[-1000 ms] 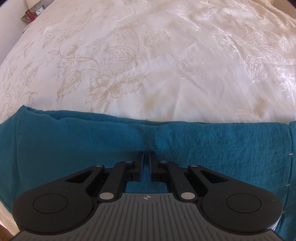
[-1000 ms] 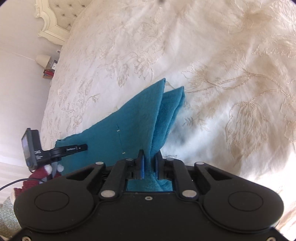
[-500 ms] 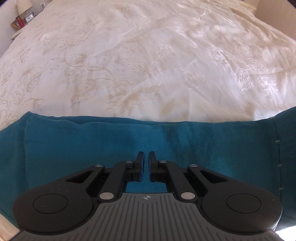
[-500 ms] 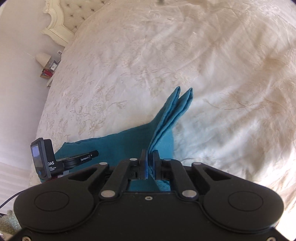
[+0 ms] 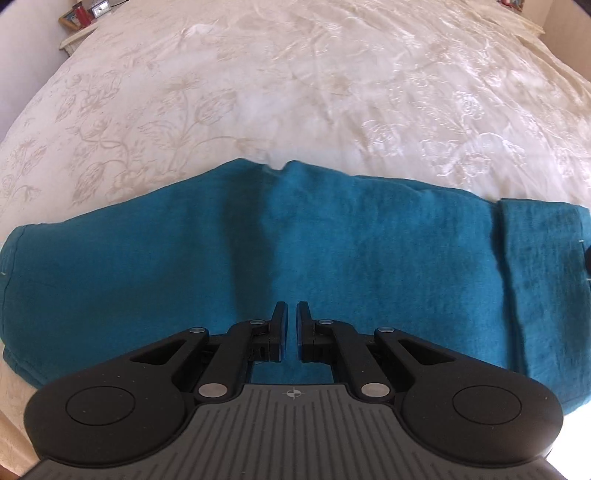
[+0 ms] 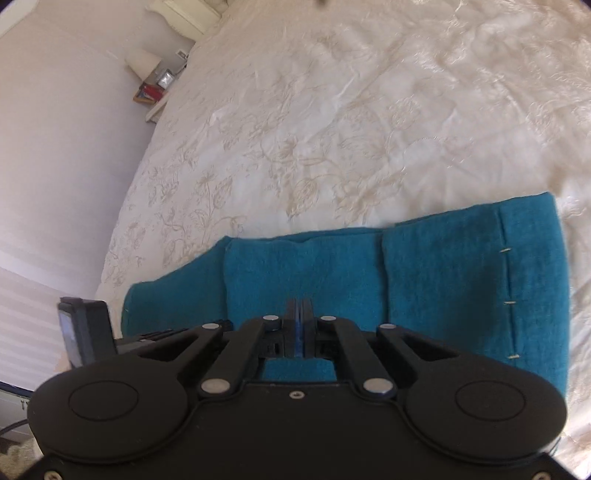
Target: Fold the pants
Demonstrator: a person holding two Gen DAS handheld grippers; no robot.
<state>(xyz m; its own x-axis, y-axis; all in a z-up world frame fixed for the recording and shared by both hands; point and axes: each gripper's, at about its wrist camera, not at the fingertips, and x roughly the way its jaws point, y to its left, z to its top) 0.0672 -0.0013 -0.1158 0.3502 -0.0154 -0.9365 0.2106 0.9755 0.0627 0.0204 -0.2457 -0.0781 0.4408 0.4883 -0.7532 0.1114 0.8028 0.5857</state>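
Bedspread carries teal pants, folded flat. Left gripper near-closed, empty; right gripper pinched together, empty — apparently backing off between folds.

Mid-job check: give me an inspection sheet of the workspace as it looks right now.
Surface: cream embroidered bedspread, lightly creased.
Job's things: teal pants, lying flat and folded lengthwise across the near edge of the bed; pale stitches along one end.
Clutter: nothing seen on the bed.
Grippers: left gripper shut, over the pants; right gripper shut, over the pants; whether either pinches cloth cannot be told.
Cables: a thin dark lead at the lower left edge, off the bed.
Surroundings: bedside table with small items, pale headboard, plain wall.
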